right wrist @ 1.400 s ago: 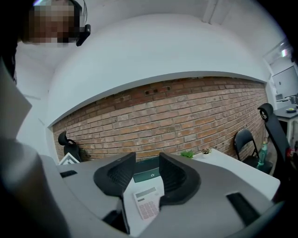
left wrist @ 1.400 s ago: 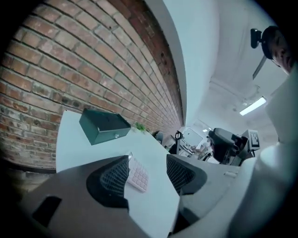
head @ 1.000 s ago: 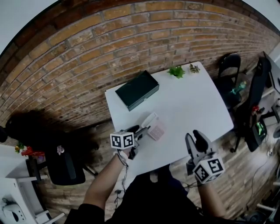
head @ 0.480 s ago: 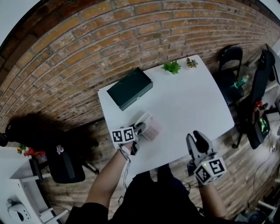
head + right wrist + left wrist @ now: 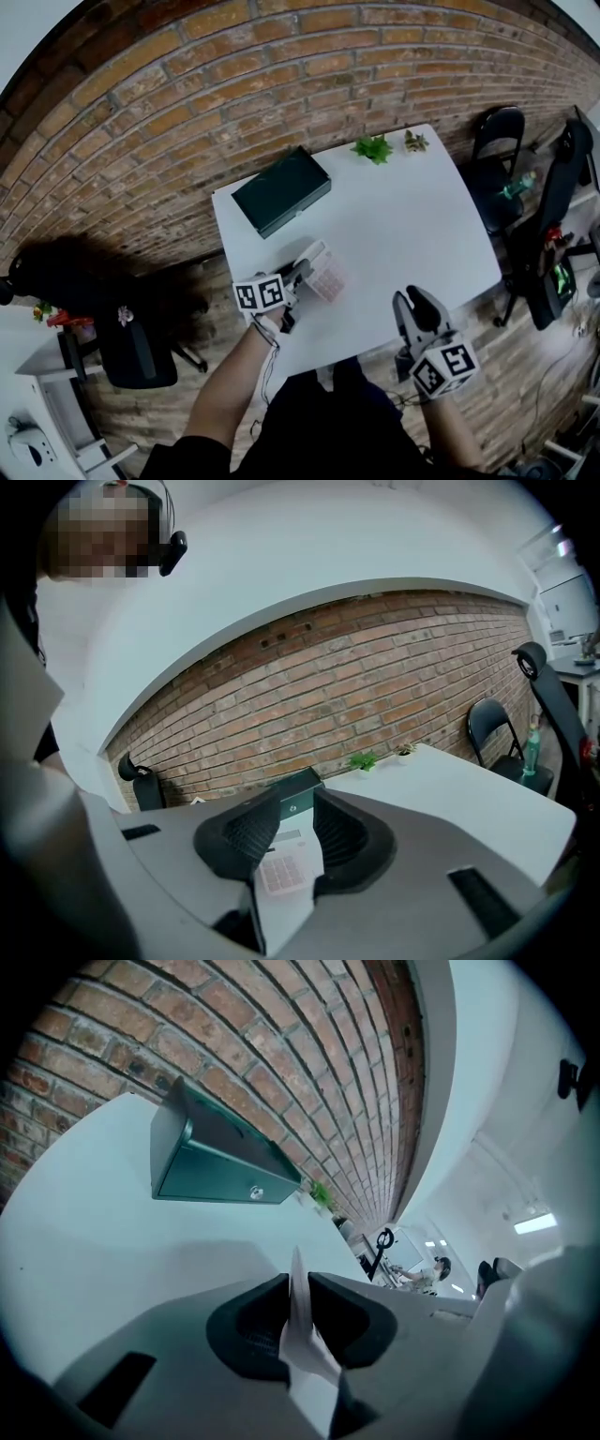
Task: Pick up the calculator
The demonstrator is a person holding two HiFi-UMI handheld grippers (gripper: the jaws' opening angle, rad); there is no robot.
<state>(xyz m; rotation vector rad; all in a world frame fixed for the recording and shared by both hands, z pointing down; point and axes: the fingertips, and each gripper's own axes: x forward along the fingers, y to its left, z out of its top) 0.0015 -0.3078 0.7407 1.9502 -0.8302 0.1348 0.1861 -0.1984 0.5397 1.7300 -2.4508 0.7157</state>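
Observation:
The calculator [image 5: 328,275], pale with pinkish keys, lies near the left front of the white table [image 5: 403,225]. My left gripper [image 5: 302,273] is at its near-left end. In the left gripper view the jaws are closing and both dark pads press on the calculator's thin white edge [image 5: 306,1365], which my left gripper [image 5: 297,1288] holds edge-on. My right gripper [image 5: 413,302] hovers at the table's front edge, well to the right of the calculator. Its jaws are narrowing with nothing between them. The calculator [image 5: 281,869] shows farther off through the gap of my right gripper [image 5: 296,804].
A dark green metal box [image 5: 281,190] lies at the table's back left, by the brick wall. Two small potted plants [image 5: 373,148] [image 5: 415,142] stand at the back edge. A black chair [image 5: 494,150] is beyond the right corner, another [image 5: 141,352] left of the table.
My left gripper has slid onto the calculator's near end and its jaws have shut on the edge. The right gripper has dropped slightly at the front edge.

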